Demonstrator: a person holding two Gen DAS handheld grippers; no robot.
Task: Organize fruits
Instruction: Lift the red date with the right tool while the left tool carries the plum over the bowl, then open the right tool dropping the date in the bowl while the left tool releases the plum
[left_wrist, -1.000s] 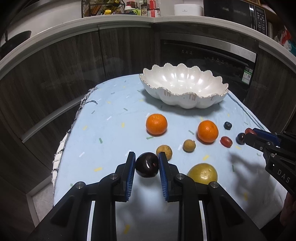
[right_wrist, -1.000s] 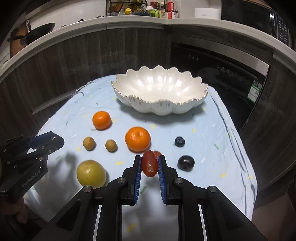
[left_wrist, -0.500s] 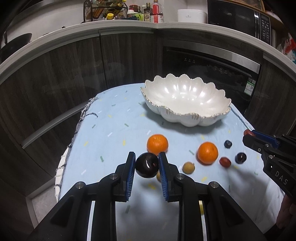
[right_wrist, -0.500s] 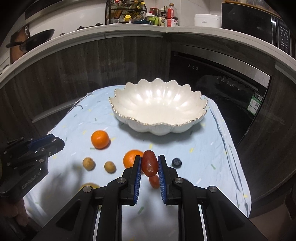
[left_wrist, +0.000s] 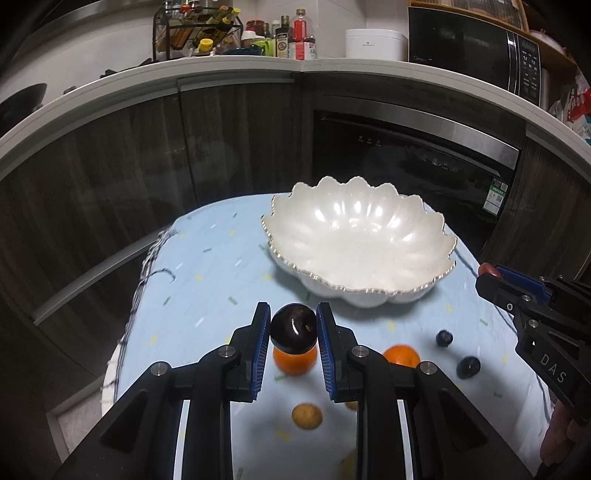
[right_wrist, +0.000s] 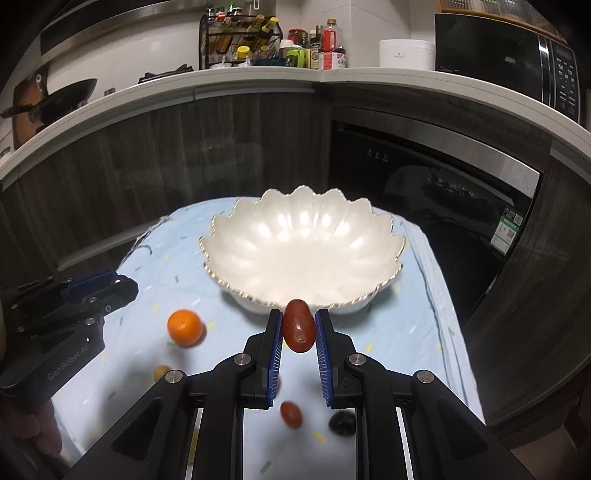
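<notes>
Left tongs (left_wrist: 292, 328): closed on a dark plum (left_wrist: 293, 328), blue pads pressed to both its sides, held above the tabletop (left_wrist: 207, 280).
Right tongs (right_wrist: 298, 330): closed on a red oblong fruit (right_wrist: 298, 330), held upright just before the near rim of the white scalloped bowl (right_wrist: 303, 251).
Bowl: empty, standing at the far end of the light-blue cloth.
Hidden or cut off: one orange (left_wrist: 294, 362) lies partly behind the plum; a second orange (left_wrist: 402, 356) is cut by the left tongs' right finger; a small brown fruit (left_wrist: 306, 416) is blurred.
Left view only: two dark berries (left_wrist: 444, 338) (left_wrist: 468, 367) on the cloth; the right tongs enter from the right edge with a sliver of red at their tip.
Right view only: a loose red fruit (right_wrist: 290, 414) and a dark one (right_wrist: 342, 422) between the fingers, blurred; the left tongs seen side-on at left, their load concealed.
Surroundings: dark cabinet fronts, an oven door, a counter carrying bottles, a wire rack (right_wrist: 240, 40), a white cooker and a microwave (left_wrist: 476, 55).
</notes>
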